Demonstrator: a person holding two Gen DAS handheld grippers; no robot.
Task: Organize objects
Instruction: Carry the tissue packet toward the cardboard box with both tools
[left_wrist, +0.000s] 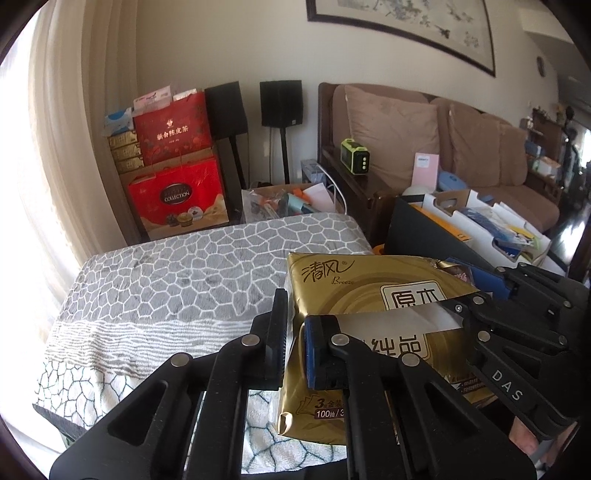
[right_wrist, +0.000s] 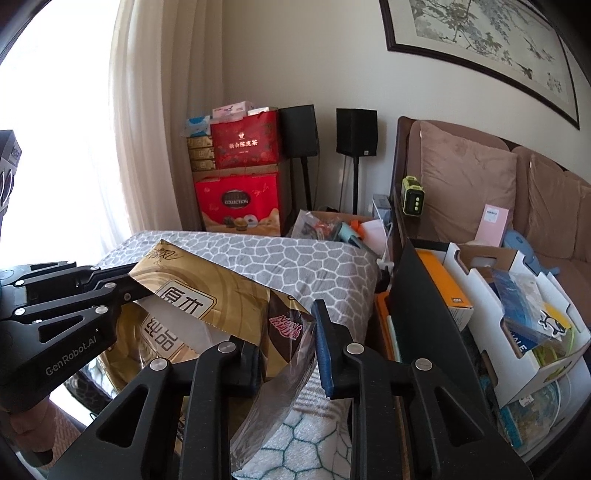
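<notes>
A gold tissue pack (left_wrist: 332, 288) with a white slit hangs tilted just above the cloth-covered table (left_wrist: 184, 280), held from both ends. My left gripper (left_wrist: 295, 339) is shut on its left edge, with the film pinched between the pads. In the right wrist view the same pack (right_wrist: 207, 284) slopes down toward me, and my left gripper (right_wrist: 140, 290) bites its far corner. My right gripper (right_wrist: 288, 354) is shut on the pack's right end, with a brown snack wrapper (right_wrist: 284, 325) and some clear film caught between the fingers. From the left wrist view my right gripper (left_wrist: 476, 295) reaches in from the right.
A black upright panel (right_wrist: 417, 295) and a white cardboard organizer (right_wrist: 517, 325) full of packets stand right of the table. Behind are a brown sofa (left_wrist: 480, 147), two speakers (left_wrist: 280, 103), red gift boxes (left_wrist: 177, 199) and an open box of clutter (left_wrist: 284, 201). A curtain hangs at the left.
</notes>
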